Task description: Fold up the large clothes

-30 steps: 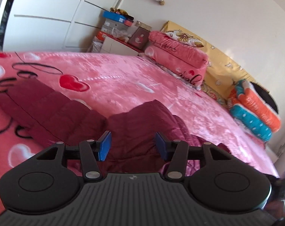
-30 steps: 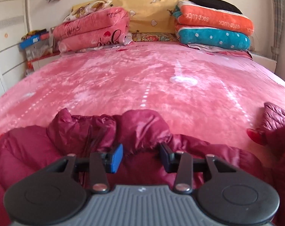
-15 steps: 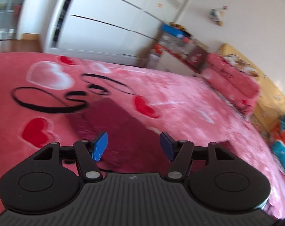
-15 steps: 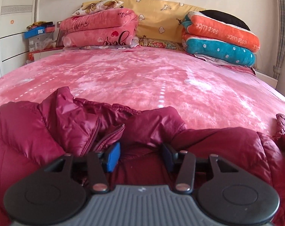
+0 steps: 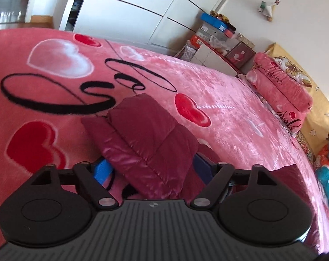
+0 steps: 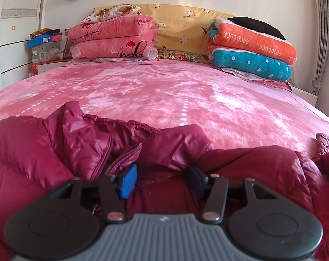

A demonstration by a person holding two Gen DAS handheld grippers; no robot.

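A dark red puffer jacket (image 6: 55, 152) lies spread on the pink heart-print bed cover (image 6: 164, 91). In the right wrist view its collar and zipper edge sit bunched just ahead of my right gripper (image 6: 162, 180). That gripper's jaws are opening, and jacket fabric lies under the gap without being pinched. In the left wrist view one quilted sleeve (image 5: 147, 134) stretches away across the bed cover (image 5: 219, 91). My left gripper (image 5: 152, 171) straddles the sleeve near its base. Its jaws are opening wide, and the blue pads stand on either side of the sleeve.
Folded pink blankets (image 6: 112, 41) and orange and teal blankets (image 6: 251, 52) are stacked against the yellow headboard. A white wardrobe (image 5: 131, 10) and boxes on a nightstand (image 5: 216, 28) stand on the left side of the bed. Another dark red cuff (image 6: 325, 145) shows at the right edge.
The left view has swung from the jacket body to the outstretched sleeve, and its jaws have spread wider. The right gripper has sunk closer to the collar, with its jaws slightly further apart.
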